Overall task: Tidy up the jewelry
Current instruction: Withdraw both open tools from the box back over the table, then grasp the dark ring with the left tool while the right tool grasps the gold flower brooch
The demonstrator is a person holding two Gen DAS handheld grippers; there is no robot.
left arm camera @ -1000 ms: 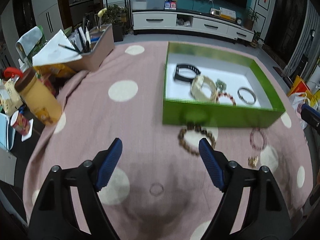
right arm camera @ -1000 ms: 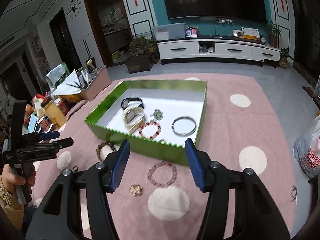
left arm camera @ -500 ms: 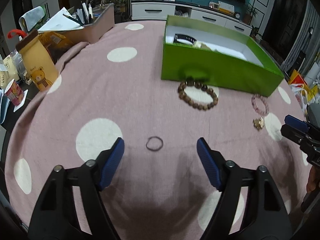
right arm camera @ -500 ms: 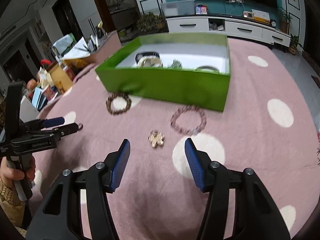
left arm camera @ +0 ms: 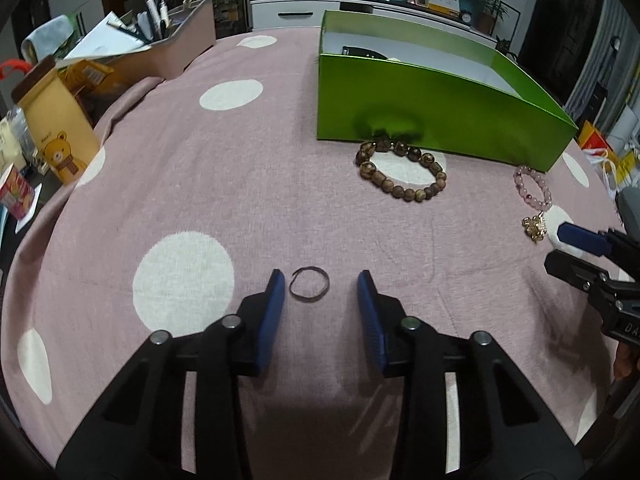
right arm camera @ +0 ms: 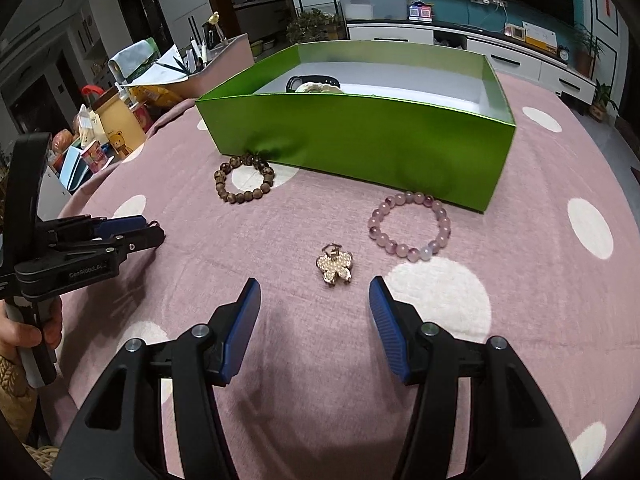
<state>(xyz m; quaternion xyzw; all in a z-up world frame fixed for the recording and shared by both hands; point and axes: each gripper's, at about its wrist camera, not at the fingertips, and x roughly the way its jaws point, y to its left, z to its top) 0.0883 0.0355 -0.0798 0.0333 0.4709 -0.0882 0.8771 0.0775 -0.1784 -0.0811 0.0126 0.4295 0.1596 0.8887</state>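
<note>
A second ago my left tongs [left arm camera: 321, 286] sat high and wide over the worktop [left arm camera: 240, 184] with the green box [left arm camera: 420, 108] full in view; now they are down low and narrowed, the pads bracketing the thin wire ring [left arm camera: 309, 283] with gaps on both sides, gripping nothing. I judge that the ring is lined up for a pinch and is my next item for the box. The ring lies flat on the pink spotted cloth, close to the left pad, well short of the box; being a loop it has no real long axis, but its small gap points up and to the left, toward the left pad. My right tongs [right arm camera: 315, 294] have dropped likewise: they stand wide open and empty, with the gold flower clip [right arm camera: 335, 267] lying just ahead of the fingertips, not yet between them. The clip lies flat, its clasp end pointing away from me toward the box. The purple bead bracelet [right arm camera: 411, 224] rests just in front of the box wall, near its right corner, and the brown bead bracelet [right arm camera: 244, 178] touches the wall further left; its oval runs roughly along the wall in the left view. A black band [right arm camera: 314, 79] and a pale bracelet [right arm camera: 318, 88] are already inside, so I put the task partway done, with four pieces still out.
</note>
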